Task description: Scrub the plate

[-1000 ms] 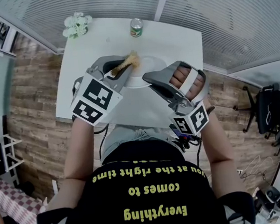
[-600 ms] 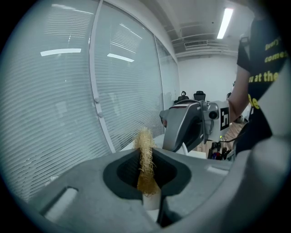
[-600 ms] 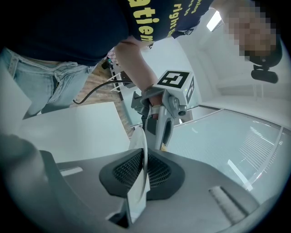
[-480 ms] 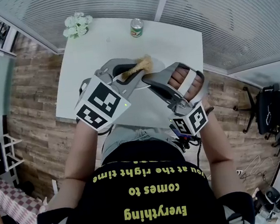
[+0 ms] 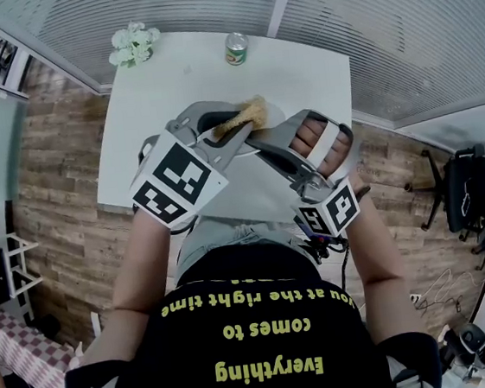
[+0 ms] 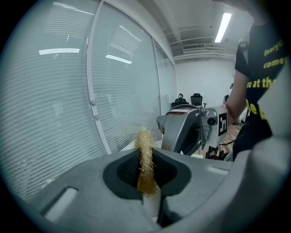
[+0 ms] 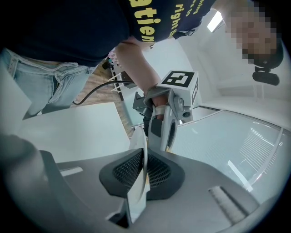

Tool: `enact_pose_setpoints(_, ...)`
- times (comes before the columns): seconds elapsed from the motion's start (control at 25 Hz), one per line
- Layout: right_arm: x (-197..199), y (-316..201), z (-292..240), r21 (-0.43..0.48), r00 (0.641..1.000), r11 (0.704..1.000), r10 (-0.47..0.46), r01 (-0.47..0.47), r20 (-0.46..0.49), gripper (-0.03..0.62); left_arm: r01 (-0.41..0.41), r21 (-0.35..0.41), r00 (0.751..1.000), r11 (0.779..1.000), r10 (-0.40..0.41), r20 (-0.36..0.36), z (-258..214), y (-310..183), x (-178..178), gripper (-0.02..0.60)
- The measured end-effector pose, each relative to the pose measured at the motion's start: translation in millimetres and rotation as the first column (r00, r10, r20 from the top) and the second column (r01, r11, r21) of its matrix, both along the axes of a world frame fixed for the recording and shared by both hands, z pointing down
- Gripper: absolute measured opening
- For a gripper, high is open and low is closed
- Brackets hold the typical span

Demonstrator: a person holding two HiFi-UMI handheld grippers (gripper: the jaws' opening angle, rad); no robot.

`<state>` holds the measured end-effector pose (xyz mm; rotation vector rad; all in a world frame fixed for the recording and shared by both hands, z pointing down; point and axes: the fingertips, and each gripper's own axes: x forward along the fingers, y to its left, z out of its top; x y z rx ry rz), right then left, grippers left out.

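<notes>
While the right gripper (image 7: 142,172) clamps the plate (image 7: 136,195) by its rim, with the jaws almost together on the thin white edge, the left gripper (image 6: 146,169) carries the scrubber (image 6: 145,157). This is a tuft of yellow fibre pinched between narrow jaws, with its free end standing out past them.

The plate is held in front of the person, over the white surface (image 5: 168,75). Whether its lower edge rests there cannot be told. In the head view the scrubber meets the plate just beside the right jaws.

Recommended procedure, as a judgement:

- Apply only the free fibre end to the plate, never the left jaws themselves.
- Use short strokes, starting beside the clamped rim and working away from it.
- Press lightly. A one-sided rim grip is likely to let the plate pivot under load.
- Brace each stroke by pushing the plate back against the scrubber.

The can (image 5: 236,48) stands well beyond the plate and should not interfere.
</notes>
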<state>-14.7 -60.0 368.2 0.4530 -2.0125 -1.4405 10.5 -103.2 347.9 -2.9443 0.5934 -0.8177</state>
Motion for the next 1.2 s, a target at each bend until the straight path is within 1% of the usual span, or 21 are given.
enact_pose_setpoints(0.36,-0.5,0.6,1.8,-0.001,1.000,1.000,-0.007,0.007,0.006,0.020,0.042,-0.009,0.998,0.999,-0.041,0.056,16.7,-14.4,-10.3,0.035)
enact_pose_setpoints(0.88,-2.0,3.5,-0.3,0.012,1.000,1.000,-0.026,0.026,0.012,0.020,0.115,-0.050,0.991,0.992,-0.111,0.080,39.3,-36.0,-29.3,0.035)
enact_pose_setpoints(1.2,-1.7,2.4,-1.2,0.015,1.000,1.000,-0.023,0.022,0.010,0.020,0.149,-0.072,0.985,0.986,-0.141,0.100,51.8,-49.3,-39.8,0.035)
